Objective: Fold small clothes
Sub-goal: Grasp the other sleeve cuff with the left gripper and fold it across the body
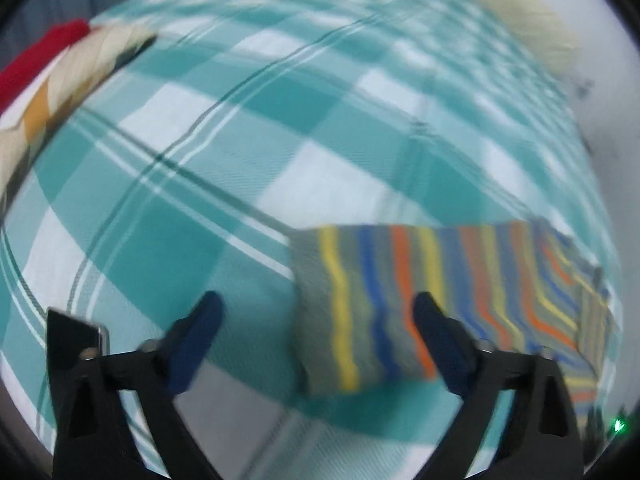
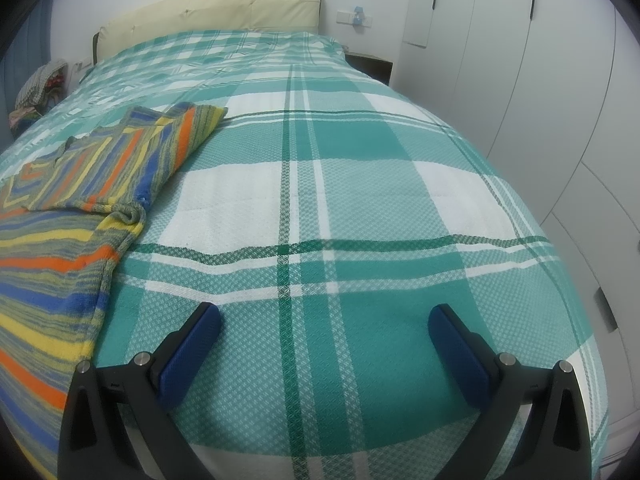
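Note:
A striped knit garment (image 1: 404, 292) in grey, yellow, blue and orange lies on the teal plaid bedspread (image 1: 224, 168). In the blurred left wrist view its sleeve end lies just ahead of my open left gripper (image 1: 320, 312), partly between the fingers. In the right wrist view the same garment (image 2: 80, 208) lies at the left with a sleeve folded across it. My right gripper (image 2: 324, 324) is open and empty over bare bedspread (image 2: 360, 200), to the right of the garment.
A pile of red and patterned clothes (image 1: 60, 76) lies at the far left of the bed. A cream headboard (image 2: 216, 8) stands at the far end. White wardrobe doors (image 2: 540, 80) run along the right. More clothes (image 2: 40, 84) sit beside the bed's far left.

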`<state>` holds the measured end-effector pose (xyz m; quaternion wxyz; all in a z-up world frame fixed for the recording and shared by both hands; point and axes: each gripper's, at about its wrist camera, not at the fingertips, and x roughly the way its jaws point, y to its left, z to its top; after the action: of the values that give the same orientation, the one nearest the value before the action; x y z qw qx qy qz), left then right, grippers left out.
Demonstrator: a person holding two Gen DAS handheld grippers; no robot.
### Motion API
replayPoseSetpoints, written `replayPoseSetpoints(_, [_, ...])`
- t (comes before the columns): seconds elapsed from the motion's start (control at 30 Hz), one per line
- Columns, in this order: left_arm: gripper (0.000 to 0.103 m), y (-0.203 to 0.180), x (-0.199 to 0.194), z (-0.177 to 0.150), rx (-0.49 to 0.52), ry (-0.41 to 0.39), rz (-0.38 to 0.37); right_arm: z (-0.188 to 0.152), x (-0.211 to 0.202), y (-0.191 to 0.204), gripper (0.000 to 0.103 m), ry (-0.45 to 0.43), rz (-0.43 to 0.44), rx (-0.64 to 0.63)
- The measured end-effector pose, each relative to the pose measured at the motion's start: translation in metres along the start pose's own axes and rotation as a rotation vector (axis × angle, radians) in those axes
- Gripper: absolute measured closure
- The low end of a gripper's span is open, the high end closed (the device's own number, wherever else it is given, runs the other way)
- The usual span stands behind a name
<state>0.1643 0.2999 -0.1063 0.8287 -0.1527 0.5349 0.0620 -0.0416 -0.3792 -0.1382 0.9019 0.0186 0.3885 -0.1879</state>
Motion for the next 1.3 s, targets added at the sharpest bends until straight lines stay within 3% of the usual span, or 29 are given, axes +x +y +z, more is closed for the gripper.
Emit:
replayPoseSetpoints(0.07, [0.03, 0.004, 0.016, 0.002, -0.028, 0.035, -0.025, 0.0, 0.0, 0.001, 0.001, 0.001, -0.004, -0.001])
replayPoseSetpoints(0.13, [0.033, 0.004, 0.024, -0.001, -0.052, 0.03, -0.022, 0.0, 0.0, 0.001, 0.001, 0.002, -0.008, -0.004])
replayPoseSetpoints(0.23, [0.098, -0.004, 0.022, -0.005, -0.016, 0.02, -0.006, 0.0, 0.0, 0.002, 0.0, 0.003, -0.01, -0.005])
replayPoseSetpoints(0.3, [0.099, -0.013, 0.013, 0.0, -0.003, 0.026, -0.029, 0.0, 0.0, 0.002, 0.001, 0.003, -0.01, -0.005])
replayPoseSetpoints(0.4, [0.099, -0.051, -0.023, 0.012, 0.075, -0.03, -0.045, 0.0, 0.0, 0.002, 0.001, 0.003, -0.009, -0.005])
replayPoseSetpoints(0.53, [0.099, -0.138, -0.074, 0.022, 0.226, -0.097, -0.119, 0.0, 0.0, 0.002, 0.0, 0.003, -0.009, -0.005])
replayPoseSetpoints(0.67, [0.099, -0.241, -0.095, 0.01, 0.399, -0.103, -0.19, 0.0, 0.0, 0.002, 0.0, 0.003, -0.009, -0.005])
replayPoseSetpoints(0.9, [0.099, -0.374, -0.052, -0.05, 0.589, -0.028, -0.253, 0.0, 0.0, 0.002, 0.0, 0.002, -0.008, -0.004])
replayPoseSetpoints(0.93, [0.096, -0.388, -0.041, -0.059, 0.608, -0.017, -0.269, 0.0, 0.0, 0.002, 0.0, 0.002, -0.008, -0.003])
replayPoseSetpoints(1.0, [0.077, -0.41, -0.02, -0.074, 0.62, 0.01, -0.304, 0.0, 0.0, 0.002, 0.0, 0.002, -0.007, -0.003])
replayPoseSetpoints(1.03, [0.055, -0.416, -0.016, -0.078, 0.613, 0.023, -0.323, 0.0, 0.0, 0.002, 0.0, 0.002, -0.007, -0.003])
replayPoseSetpoints(1.1, [0.032, -0.42, -0.01, -0.087, 0.58, 0.032, -0.377, 0.0, 0.0, 0.002, 0.0, 0.003, -0.007, -0.003])
replayPoseSetpoints(1.17, [0.024, -0.423, -0.007, -0.089, 0.569, 0.02, -0.381, 0.0, -0.001, 0.002, 0.0, 0.002, -0.007, -0.002])
replayPoseSetpoints(1.3, [0.021, -0.395, -0.015, -0.082, 0.563, -0.044, -0.286, 0.0, -0.001, 0.002, 0.0, 0.003, -0.007, -0.002])
